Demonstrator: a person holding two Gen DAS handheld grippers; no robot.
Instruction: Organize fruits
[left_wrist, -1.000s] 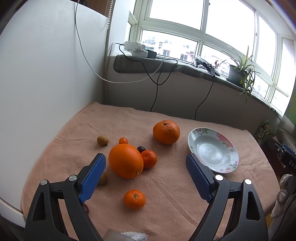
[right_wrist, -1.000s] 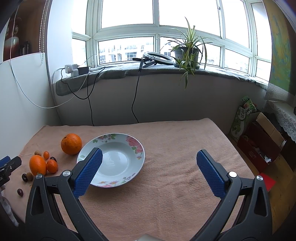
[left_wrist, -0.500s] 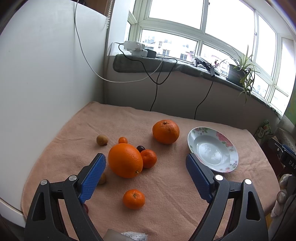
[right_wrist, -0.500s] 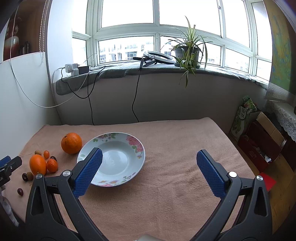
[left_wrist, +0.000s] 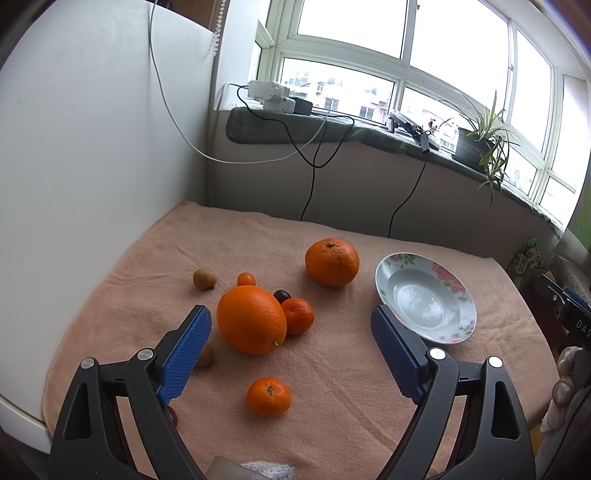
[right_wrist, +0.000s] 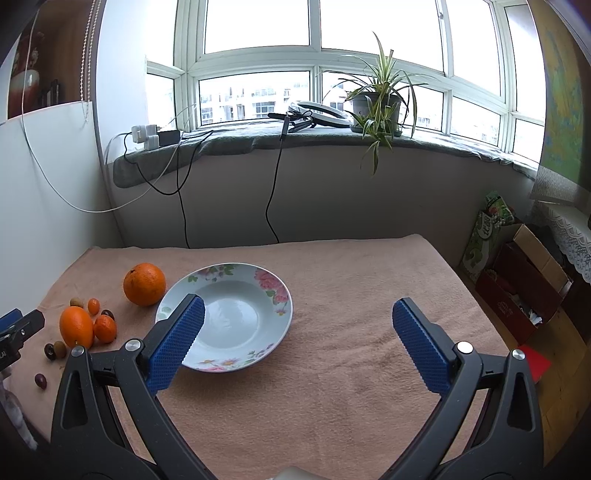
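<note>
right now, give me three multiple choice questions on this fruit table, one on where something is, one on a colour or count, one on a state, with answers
1. Where does the dark cherry by the big smooth orange lie?
A. in the plate
B. behind the orange, next to a small mandarin
C. on the windowsill

2. What colour are the gripper pads?
A. blue
B. red
C. white

3. What state is the flowered plate in?
A. stacked with fruit
B. upside down
C. upright and holding no fruit

Answers:
1. B, the left wrist view shows the cherry tucked between the orange and the mandarin on the cloth.
2. A, both the left gripper and right gripper carry blue textured pads.
3. C, its bowl faces up and only bare glaze shows inside.
</note>
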